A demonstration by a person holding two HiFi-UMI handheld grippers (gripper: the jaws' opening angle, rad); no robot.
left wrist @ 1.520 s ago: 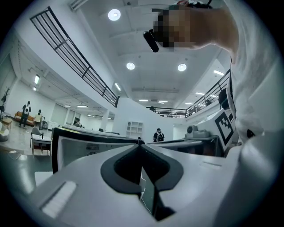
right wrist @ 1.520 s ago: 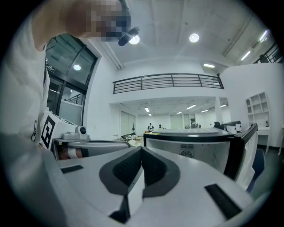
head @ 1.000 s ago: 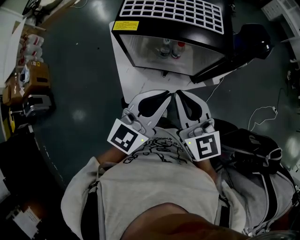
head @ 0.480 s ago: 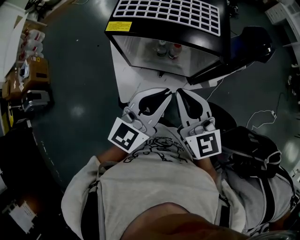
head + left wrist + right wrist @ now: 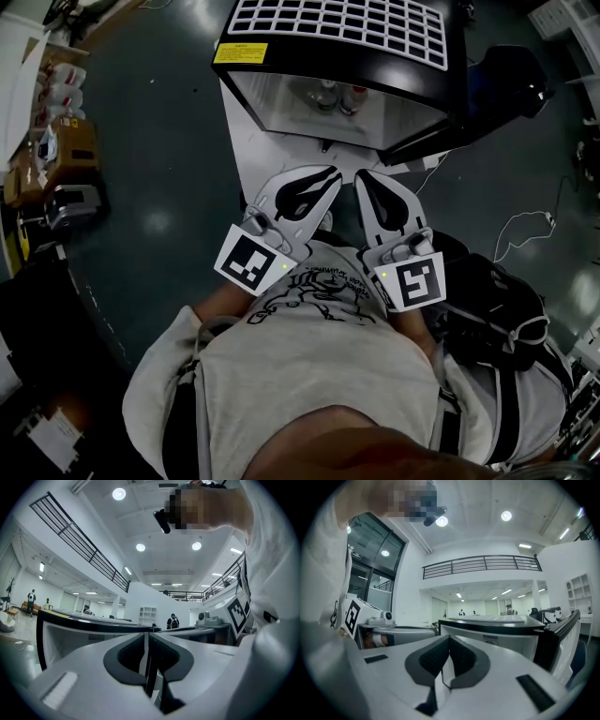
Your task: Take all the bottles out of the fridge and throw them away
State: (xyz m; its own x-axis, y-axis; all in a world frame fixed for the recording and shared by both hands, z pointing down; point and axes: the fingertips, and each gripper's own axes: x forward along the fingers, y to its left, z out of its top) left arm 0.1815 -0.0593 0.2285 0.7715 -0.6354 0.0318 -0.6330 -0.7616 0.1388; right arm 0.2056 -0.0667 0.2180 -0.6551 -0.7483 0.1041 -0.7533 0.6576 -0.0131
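A small black fridge (image 5: 281,94) with a white grid on top stands on the floor ahead, its door (image 5: 441,131) swung open to the right. Two bottles stand inside, one pale (image 5: 327,93) and one with a red cap (image 5: 354,96). My left gripper (image 5: 332,173) and right gripper (image 5: 362,179) are held side by side just short of the fridge's front, both shut and empty. The left gripper view shows the shut left gripper (image 5: 147,635) level with the fridge (image 5: 70,627). In the right gripper view, the shut right gripper (image 5: 449,640) faces the fridge (image 5: 497,632).
A black bag (image 5: 492,305) lies on the floor at the right, with a thin cable (image 5: 525,223) beyond it. Cardboard boxes and clutter (image 5: 61,141) line the left edge. A dark rounded object (image 5: 511,80) sits behind the fridge door.
Both grippers have edged forward toward the fridge's open front, staying shut and side by side.
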